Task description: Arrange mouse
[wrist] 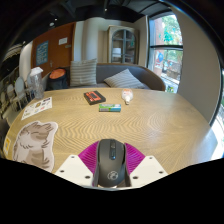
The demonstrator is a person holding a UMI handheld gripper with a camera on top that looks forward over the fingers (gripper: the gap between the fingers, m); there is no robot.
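Wooden and pale, a round table (150,125) fills most of the gripper view, its grain running out toward a living space behind it. Beyond the far rim stands a grey sofa (120,76) with two cushions, then a tall window (167,55) with green trees outside and a light-coloured cabinet (121,44) against the back wall. On the near left part of the table lies a mat (35,143) printed with a pale cat figure. Further back on the left rests a paper or booklet (38,105). Toward the far middle lie a dark flat box (94,97), a small flat card-like thing (112,106) and a small white bottle (127,97) with a reddish band. Closest of all, the tool (111,172) has its two fingers drawn in against the sides of a dark computer mouse (111,164), which sits between the magenta pads (91,157), its scroll wheel pointing ahead; the pads hug both flanks, pinching it.
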